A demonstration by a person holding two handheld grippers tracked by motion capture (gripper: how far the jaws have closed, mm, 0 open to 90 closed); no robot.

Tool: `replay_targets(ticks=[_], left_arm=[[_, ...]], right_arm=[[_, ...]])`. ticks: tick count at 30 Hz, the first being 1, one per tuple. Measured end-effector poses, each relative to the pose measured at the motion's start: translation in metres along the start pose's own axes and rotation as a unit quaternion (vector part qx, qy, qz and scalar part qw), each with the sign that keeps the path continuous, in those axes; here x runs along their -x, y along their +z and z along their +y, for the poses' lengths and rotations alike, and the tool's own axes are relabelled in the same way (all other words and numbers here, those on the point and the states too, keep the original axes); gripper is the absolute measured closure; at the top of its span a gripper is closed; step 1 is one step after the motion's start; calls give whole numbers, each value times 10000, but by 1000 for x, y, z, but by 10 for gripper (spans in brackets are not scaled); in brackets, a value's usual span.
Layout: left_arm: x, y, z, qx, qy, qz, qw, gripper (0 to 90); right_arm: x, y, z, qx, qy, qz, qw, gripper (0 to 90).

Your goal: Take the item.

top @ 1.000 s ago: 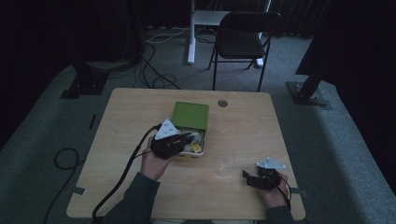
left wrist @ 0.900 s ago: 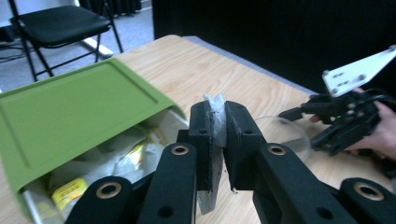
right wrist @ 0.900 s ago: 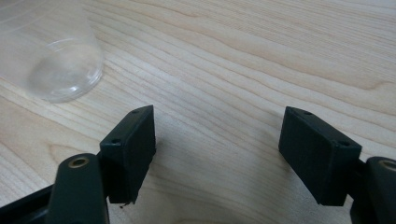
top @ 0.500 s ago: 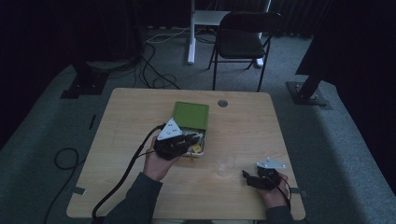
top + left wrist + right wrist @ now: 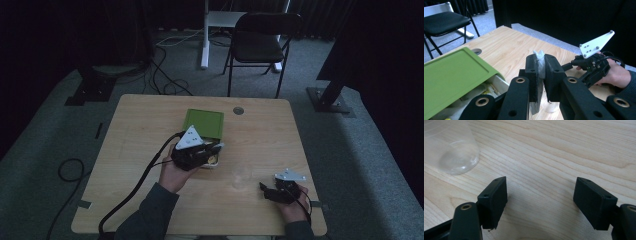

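Seen from above, a light wooden table point(image 5: 150, 125) stands on grey carpet, with a black folding chair point(image 5: 260, 42) beyond its far edge. A green box point(image 5: 203, 123) sits near the middle of the table, its flat green lid covering the far part while the near end is open, showing pale, yellowish contents that are too dim to identify. The left gripper point(image 5: 216, 148), held in the person's left hand point(image 5: 172, 175), hovers at the near right corner of the box, with a black cable trailing off toward the near left edge of the table. In the left gripper view its jaws are pressed together on a small, thin, whitish translucent piece point(image 5: 540, 65), possibly a wrapper or plastic scrap; the green box point(image 5: 454, 75) lies at the left of that view. A clear plastic cup point(image 5: 242, 176) stands upright on the table between the two grippers, near the right one and just right of the box's near end. The right gripper point(image 5: 261, 188) rests low over the table near the near right corner, held in the right hand point(image 5: 292, 207); in the right gripper view its jaws are spread wide over bare wood, holding nothing, with the cup point(image 5: 450, 147) just beyond the left jaw
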State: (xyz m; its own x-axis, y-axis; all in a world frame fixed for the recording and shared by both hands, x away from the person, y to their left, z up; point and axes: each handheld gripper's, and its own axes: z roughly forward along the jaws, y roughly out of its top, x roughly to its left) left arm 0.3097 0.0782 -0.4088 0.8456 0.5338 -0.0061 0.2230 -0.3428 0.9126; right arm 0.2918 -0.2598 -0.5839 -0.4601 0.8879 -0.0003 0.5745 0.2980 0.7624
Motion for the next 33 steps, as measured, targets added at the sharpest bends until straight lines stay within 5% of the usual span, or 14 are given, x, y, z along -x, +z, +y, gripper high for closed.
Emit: replay_targets(ticks=[20, 33], left_arm=[[5, 16, 12, 56, 4, -203, 9998, 831], [19, 34, 26, 147, 108, -476, 9987, 829]], right_arm=[[0, 0, 0, 0, 0, -1, 10000, 267], [0, 0, 0, 0, -2, -6, 10000, 267]])
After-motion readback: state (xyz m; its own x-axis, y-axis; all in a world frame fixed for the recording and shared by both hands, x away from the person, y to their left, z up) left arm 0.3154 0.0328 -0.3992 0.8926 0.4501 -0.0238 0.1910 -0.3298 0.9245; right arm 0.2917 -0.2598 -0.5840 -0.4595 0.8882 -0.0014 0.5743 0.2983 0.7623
